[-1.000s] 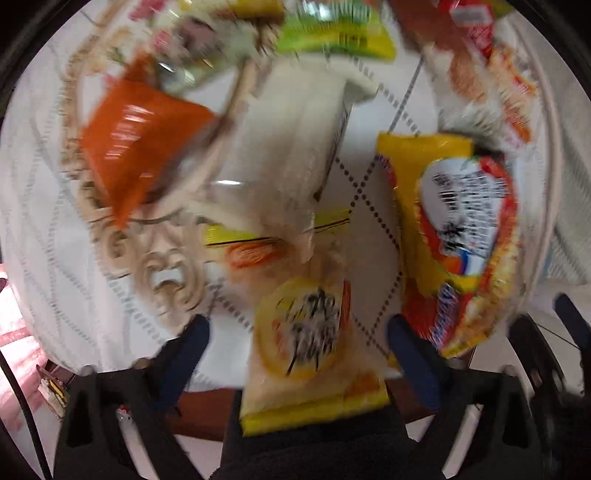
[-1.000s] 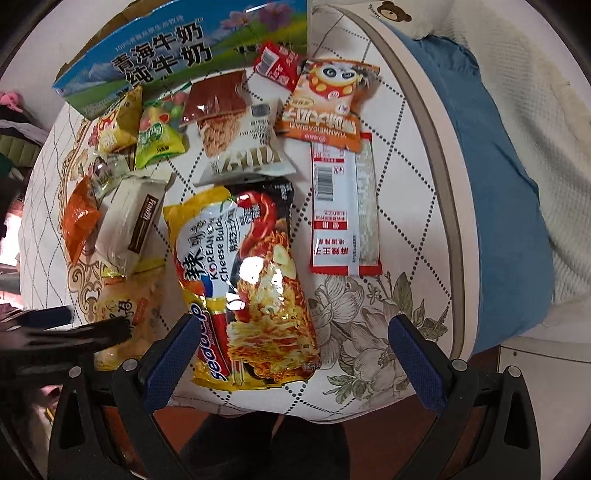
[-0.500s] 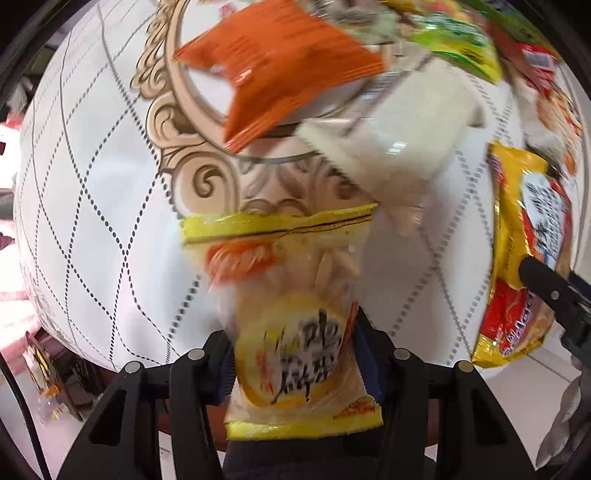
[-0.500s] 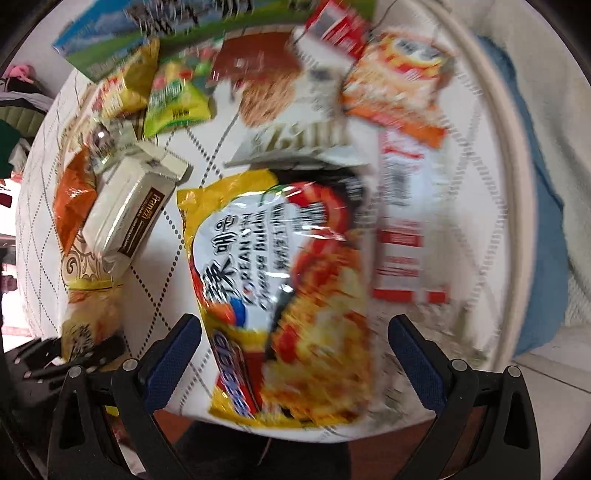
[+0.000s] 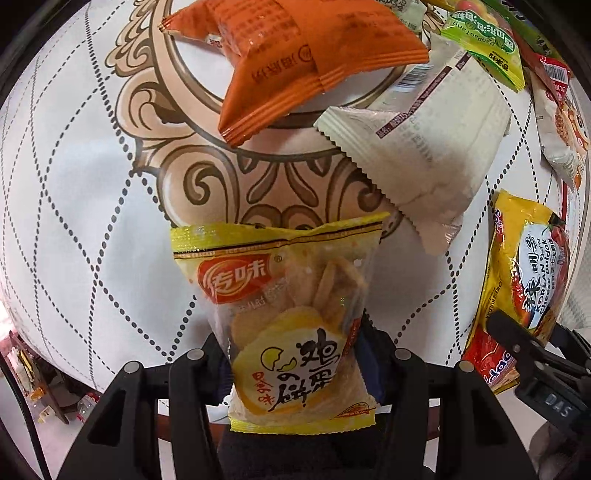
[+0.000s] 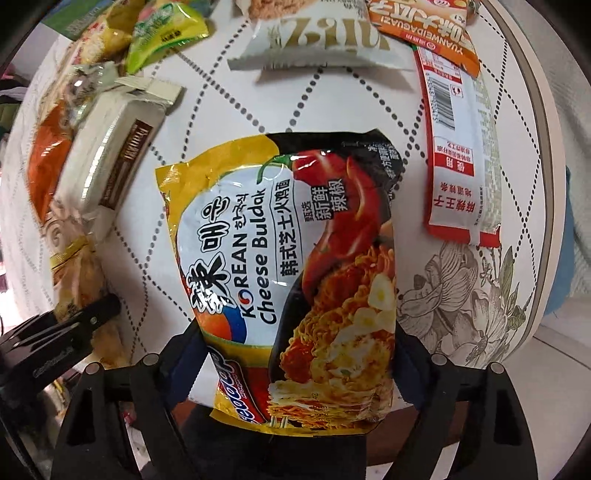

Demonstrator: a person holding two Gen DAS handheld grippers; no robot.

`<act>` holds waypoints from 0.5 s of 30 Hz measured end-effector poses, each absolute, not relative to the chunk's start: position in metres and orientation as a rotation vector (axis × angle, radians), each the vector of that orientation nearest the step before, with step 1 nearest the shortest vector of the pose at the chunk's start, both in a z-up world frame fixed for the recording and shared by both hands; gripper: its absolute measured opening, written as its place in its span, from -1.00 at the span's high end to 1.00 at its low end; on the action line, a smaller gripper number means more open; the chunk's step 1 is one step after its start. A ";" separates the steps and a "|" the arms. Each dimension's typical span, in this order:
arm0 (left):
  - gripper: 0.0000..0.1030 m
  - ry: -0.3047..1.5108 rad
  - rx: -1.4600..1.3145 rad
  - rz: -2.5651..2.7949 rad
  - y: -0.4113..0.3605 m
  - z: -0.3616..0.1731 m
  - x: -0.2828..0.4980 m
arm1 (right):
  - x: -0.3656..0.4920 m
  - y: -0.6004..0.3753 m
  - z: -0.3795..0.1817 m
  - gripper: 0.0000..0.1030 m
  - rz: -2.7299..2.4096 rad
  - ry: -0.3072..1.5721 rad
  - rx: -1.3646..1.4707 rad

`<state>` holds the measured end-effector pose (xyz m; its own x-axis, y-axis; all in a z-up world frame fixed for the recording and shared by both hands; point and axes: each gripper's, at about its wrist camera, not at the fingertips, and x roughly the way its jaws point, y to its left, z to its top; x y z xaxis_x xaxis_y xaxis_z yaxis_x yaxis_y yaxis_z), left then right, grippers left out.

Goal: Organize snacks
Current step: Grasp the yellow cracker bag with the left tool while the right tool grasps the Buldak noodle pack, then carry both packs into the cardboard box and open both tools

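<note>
My left gripper (image 5: 295,365) is shut on a yellow egg-cracker bag (image 5: 288,314), gripping its lower part at the near table edge. My right gripper (image 6: 295,369) is shut on a large Korean Cheese Buldak noodle packet (image 6: 288,266), gripping its lower end. The noodle packet also shows at the right in the left wrist view (image 5: 524,280), with the right gripper's black body (image 5: 532,354) on it. The left gripper (image 6: 62,339) and cracker bag (image 6: 85,280) show at the left of the right wrist view.
On the white quilted round table (image 5: 74,192): an orange packet (image 5: 295,62), a cream wafer packet (image 5: 424,147), a green candy bag (image 6: 162,40), a white Ritz bag (image 6: 321,44), a red-and-white long packet (image 6: 458,158), an orange snack bag (image 6: 424,29). The table edge (image 6: 546,184) runs along the right.
Both grippers have closed: the left on the yellow cracker bag, the right on the noodle packet. Both cameras moved in closer to the table.
</note>
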<state>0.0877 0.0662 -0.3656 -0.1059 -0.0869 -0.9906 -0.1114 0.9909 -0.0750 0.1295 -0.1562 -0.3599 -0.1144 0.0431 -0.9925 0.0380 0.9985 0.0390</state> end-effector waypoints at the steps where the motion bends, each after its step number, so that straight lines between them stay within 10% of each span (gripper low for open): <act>1: -0.02 1.680 -0.150 0.017 0.067 -0.369 0.092 | 0.135 -0.148 -0.371 -0.75 -0.008 1.688 0.053; 15: 0.15 1.571 -0.119 -0.029 0.066 -0.290 0.082 | 0.112 -0.163 -0.324 -0.71 0.013 1.568 0.159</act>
<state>0.0817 0.0660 -0.2901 0.0011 -0.0942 -0.9956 -0.0568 0.9939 -0.0941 0.1120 -0.1627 -0.3238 0.0048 0.1092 -0.9940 0.0928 0.9897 0.1091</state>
